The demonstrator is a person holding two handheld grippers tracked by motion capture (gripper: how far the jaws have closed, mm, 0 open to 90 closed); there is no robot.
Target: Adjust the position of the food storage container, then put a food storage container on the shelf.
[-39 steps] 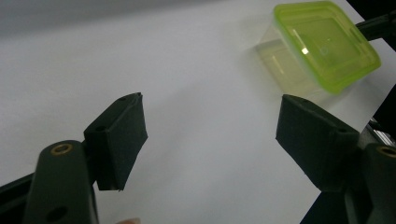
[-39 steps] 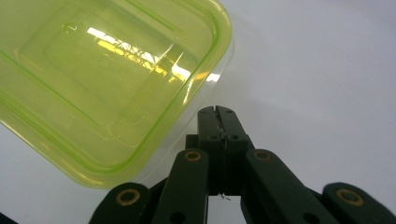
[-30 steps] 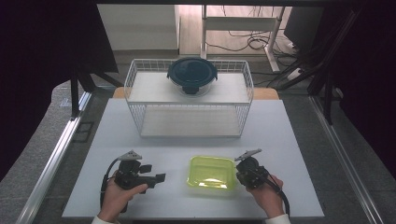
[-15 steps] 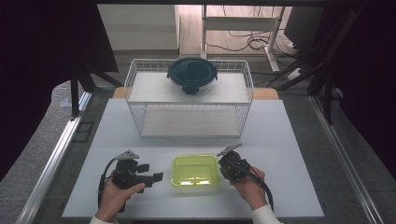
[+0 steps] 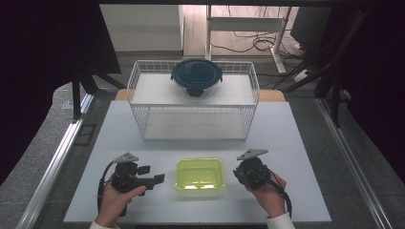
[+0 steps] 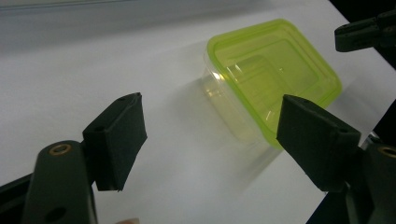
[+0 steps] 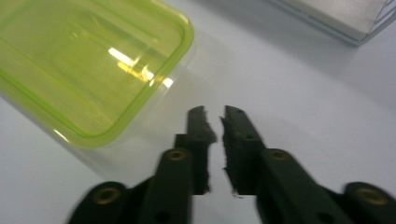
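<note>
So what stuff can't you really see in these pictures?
- What is inside the round container in the wire basket: its dark lid covers it in the high view.
- The yellow-green box's far corner: cut off by the frame edge in the right gripper view.
- The right gripper: blurred there, so the narrow gap between its jaws is hard to judge.
- The left gripper: its base is cut off at the bottom edge.

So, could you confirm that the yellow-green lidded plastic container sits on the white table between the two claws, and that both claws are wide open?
Not quite: only the left claw is wide open. The right gripper view shows the right claw nearly shut, with just a sliver between its jaws. The yellow-green lidded plastic container does sit on the white table between them.
</note>
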